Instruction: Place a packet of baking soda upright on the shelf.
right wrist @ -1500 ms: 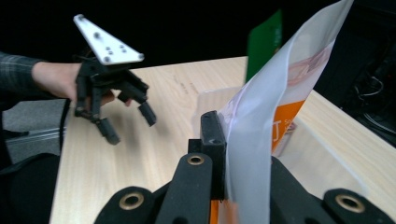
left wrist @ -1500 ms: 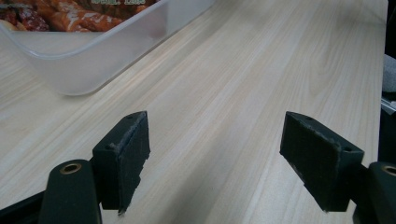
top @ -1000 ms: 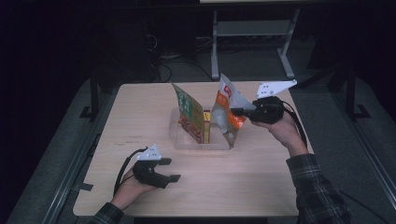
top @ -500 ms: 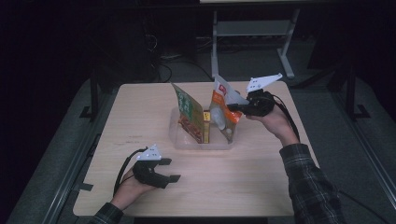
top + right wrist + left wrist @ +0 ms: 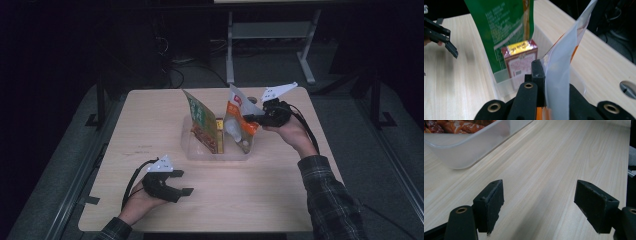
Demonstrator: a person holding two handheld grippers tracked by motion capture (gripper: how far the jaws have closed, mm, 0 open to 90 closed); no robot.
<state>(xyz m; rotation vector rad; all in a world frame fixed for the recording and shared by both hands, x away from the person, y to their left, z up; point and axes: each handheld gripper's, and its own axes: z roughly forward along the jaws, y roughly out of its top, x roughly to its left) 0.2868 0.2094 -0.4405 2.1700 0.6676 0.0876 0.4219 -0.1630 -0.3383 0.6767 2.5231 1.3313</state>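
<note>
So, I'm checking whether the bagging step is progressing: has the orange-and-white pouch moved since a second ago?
Yes. The orange-and-white pouch, clamped in the right gripper, has shifted left and down into the clear bin, closer to the green pouch.

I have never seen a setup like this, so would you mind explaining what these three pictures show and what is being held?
There is no robot here: a person sits at a wooden table with a hand-held two-jaw gripper in each hand. The high view looks down from above the person. The other two pictures come from small cameras riding on the grippers, looking along their black jaws.

On the table stands a clear plastic bin holding a green packet and a small red and yellow box.

The right gripper is shut on an orange and white pouch, held at the bin. The left gripper rests near the table's front edge, jaws open, holding nothing.
</note>
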